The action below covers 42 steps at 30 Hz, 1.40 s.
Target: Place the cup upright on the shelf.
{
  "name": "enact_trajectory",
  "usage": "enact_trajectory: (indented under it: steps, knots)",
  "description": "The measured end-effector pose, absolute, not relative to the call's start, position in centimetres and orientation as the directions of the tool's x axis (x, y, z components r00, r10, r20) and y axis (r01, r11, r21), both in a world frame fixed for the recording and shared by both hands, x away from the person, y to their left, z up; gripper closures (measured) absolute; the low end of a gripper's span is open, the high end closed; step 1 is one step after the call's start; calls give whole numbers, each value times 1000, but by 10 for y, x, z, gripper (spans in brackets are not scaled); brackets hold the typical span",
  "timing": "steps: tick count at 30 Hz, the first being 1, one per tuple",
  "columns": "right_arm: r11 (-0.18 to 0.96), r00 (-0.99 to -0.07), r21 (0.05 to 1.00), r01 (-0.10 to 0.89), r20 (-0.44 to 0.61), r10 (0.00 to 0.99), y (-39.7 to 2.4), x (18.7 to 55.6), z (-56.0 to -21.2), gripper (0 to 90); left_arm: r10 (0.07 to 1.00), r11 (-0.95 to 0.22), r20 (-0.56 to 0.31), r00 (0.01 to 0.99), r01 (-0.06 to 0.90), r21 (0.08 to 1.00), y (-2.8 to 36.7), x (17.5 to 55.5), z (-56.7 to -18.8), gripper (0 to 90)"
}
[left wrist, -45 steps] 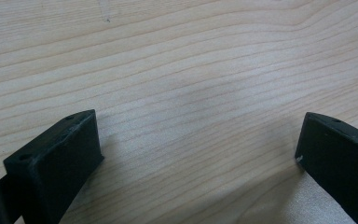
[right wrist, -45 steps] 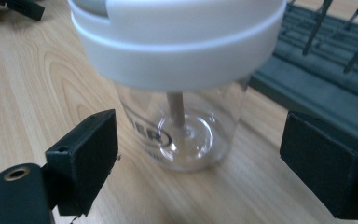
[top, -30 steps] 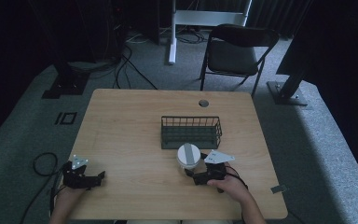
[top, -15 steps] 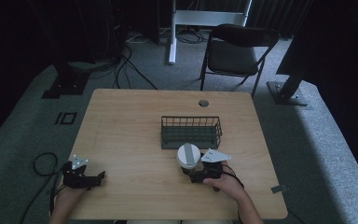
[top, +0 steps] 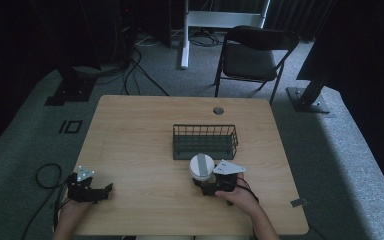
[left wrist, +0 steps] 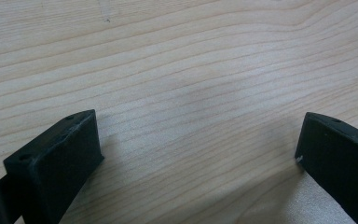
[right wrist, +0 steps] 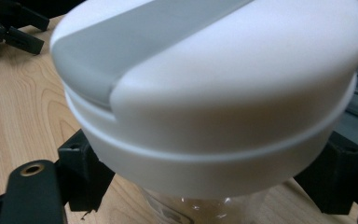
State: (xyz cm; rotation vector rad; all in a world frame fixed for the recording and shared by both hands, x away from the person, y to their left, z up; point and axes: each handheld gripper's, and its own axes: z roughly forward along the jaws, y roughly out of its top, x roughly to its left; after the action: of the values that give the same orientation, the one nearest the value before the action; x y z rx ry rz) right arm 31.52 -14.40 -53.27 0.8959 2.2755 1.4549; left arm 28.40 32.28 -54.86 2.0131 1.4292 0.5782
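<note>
Wood grain runs across the whole table (top: 130,135), the largest thing here, and most of its top lies bare. Set against the view a second ago, the right gripper (top: 211,183) has slid a little to the left and forward along the near edge, carrying the jar (top: 201,166) with it, so that the jar's white lid now nearly meets the front wall of the wire basket (top: 205,141); I judge this to be the carry phase of putting the jar into the basket, with the lift over the wall yet to come. The basket stands near the middle of the table, dark green and open-topped, and as far as the high view shows nothing lies inside it. The jar is a clear container under a broad white lid (right wrist: 214,84) with a grey stripe; what the clear body holds, if anything, cannot be made out. In the right gripper view the black jaws press on either side just below the lid, clamped onto the clear body. The left gripper (top: 87,187) rests at the near left corner, well apart from everything, its jaws spread wide over bare wood in its own view and gripping nothing.
</note>
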Motion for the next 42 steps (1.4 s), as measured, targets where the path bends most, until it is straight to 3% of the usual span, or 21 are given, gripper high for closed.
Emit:
enact_trajectory:
  steps: [21, 42]
  knots:
    - [279, -776, 899, 338, 99, 623, -142, 313, -516, 182, 945, -243, 9, 327, 686, 686, 323, 284, -549, 2]
    - [245, -807, 928, 280, 90, 583, -126, 314, -474, 182, 945, -243, 9, 327, 685, 686, 323, 284, -549, 2]
